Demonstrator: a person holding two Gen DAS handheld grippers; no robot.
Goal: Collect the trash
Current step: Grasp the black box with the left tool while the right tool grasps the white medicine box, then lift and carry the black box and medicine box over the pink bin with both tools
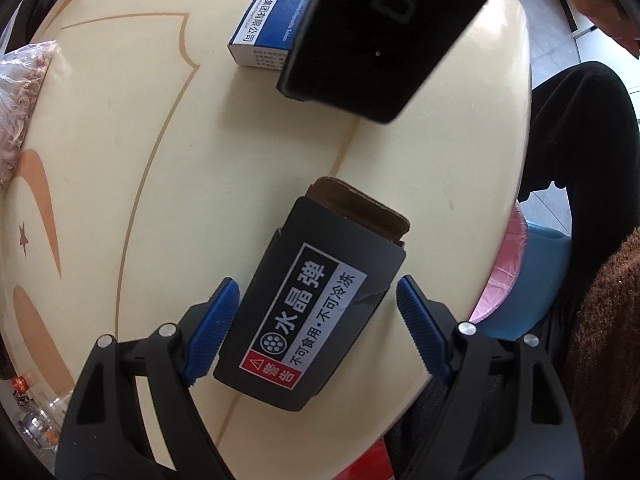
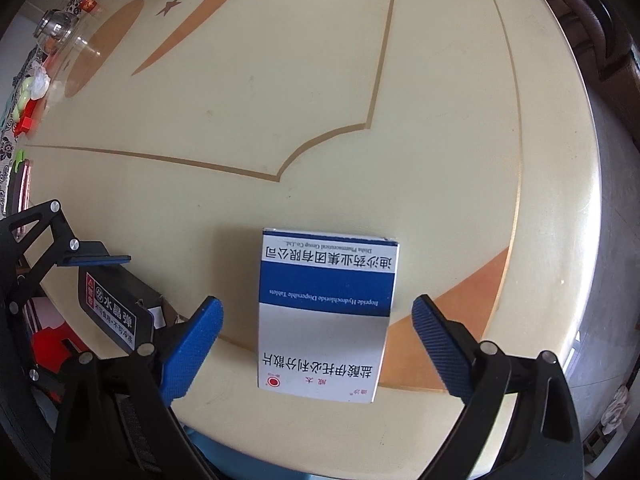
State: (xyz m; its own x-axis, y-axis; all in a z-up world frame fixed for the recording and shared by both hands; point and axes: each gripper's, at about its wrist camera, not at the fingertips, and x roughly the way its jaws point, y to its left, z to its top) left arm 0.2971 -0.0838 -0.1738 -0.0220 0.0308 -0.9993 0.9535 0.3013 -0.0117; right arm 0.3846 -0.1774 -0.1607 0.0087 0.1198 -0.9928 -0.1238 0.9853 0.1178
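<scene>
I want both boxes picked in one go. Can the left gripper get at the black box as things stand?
Probably yes. The left gripper is open with the black box lying between its blue pads, a gap on each side. Nothing lies on the box, and the right gripper is over the white-and-blue box.

Daylight was bright and even, with soft shadows under the boxes. Fisheye bending curved the table (image 2: pixel 320 120) rim. Edges vignetted dark and slightly blurred.

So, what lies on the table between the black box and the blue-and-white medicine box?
Only bare cream table between black cardboard box and medicine box, right wrist view.
</scene>
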